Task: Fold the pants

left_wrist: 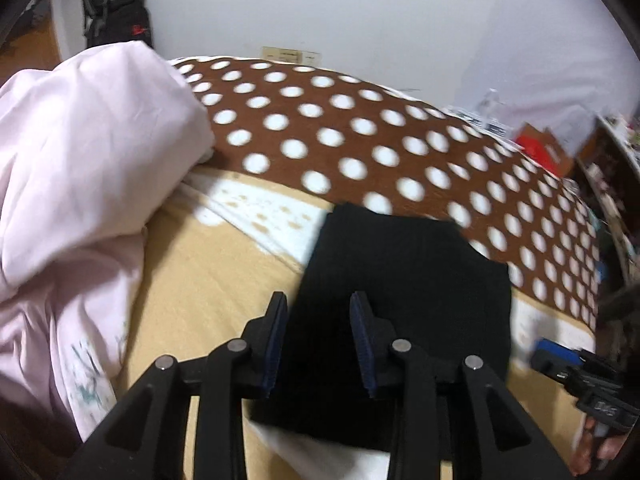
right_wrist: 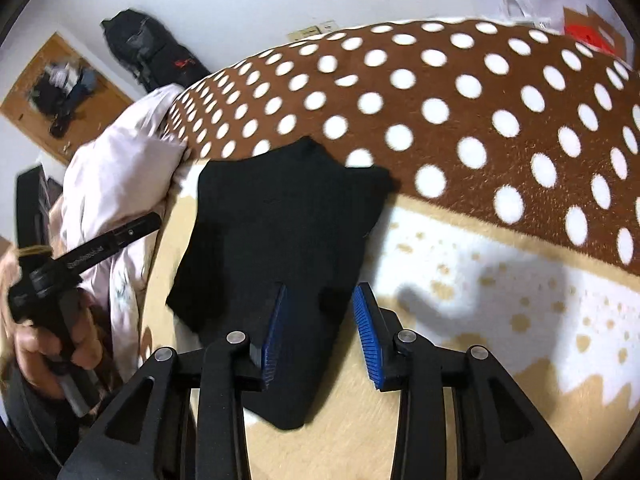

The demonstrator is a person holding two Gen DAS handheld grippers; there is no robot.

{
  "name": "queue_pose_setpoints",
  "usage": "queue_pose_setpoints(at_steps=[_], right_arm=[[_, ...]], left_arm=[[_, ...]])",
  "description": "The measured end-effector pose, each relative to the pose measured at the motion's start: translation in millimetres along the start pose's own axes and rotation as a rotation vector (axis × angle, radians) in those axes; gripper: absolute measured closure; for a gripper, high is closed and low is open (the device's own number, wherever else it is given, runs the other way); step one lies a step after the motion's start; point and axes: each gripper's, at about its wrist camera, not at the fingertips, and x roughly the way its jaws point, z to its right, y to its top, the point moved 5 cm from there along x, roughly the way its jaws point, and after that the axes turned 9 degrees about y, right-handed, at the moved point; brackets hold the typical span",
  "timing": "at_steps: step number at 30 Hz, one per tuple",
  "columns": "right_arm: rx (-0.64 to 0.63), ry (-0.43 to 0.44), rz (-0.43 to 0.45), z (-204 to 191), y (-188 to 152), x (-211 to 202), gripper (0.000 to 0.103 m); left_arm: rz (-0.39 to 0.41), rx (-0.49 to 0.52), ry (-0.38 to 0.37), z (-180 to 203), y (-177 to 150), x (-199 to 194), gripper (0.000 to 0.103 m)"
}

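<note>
The black pants [left_wrist: 400, 272] lie folded into a compact flat shape on the tan bed cover [left_wrist: 208, 272]. My left gripper [left_wrist: 319, 320] hovers over their near left part, jaws apart, with the cloth lying flat beneath the gap and not pinched. In the right wrist view the same pants [right_wrist: 280, 220] spread out ahead, and my right gripper [right_wrist: 321, 300] stands open above their near right corner. A hand holds the left gripper [right_wrist: 92, 248] at that view's left edge. The right gripper [left_wrist: 580, 376] shows at the left wrist view's lower right.
A bunched pink duvet [left_wrist: 80, 160] fills the left side of the bed. A brown blanket with white dots [left_wrist: 360, 132] covers the far half. A black backpack [left_wrist: 116, 4] hangs on the wall, and a red box [left_wrist: 540, 148] sits at the far right.
</note>
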Motion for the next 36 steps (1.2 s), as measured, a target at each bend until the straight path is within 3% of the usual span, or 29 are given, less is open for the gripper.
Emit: queue_pose_setpoints(at_steps=[2,6,7,10,13,21,25,36], right_arm=[[-0.052,0.008,-0.039,-11,-15,8,0.067],[-0.078,0.006,-0.158,-15,-44,39,0.067],[-0.089,-0.016,-0.186,-13,-48,47,0.067],[-0.12,-0.048,-0.197,-11,-49,55,0.067],[-0.106,-0.061,-0.206,-9,-47,45,0.067],[-0.149,-0.101,-0.131,-15,-64,-19,0.067],[-0.178,-0.122,-0.094,-26,-76,-44,0.067],[-0.219,-0.12,-0.031,-66,-96,-79,0.063]], left_arm=[[-0.03,0.042,0.002,10,-16,-2,0.067],[-0.239,0.107,0.071,25,-64,26,0.067],[-0.258,0.121,0.097,29,-69,33,0.067],[-0.235,0.162,0.139,41,-71,35,0.065],[-0.224,0.125,0.132,43,-70,27,0.065],[-0.133,0.039,0.097,57,-97,-35,0.065],[-0.095,0.073,0.098,70,-112,-63,0.065],[0.003,0.084,0.061,77,-113,-115,0.065]])
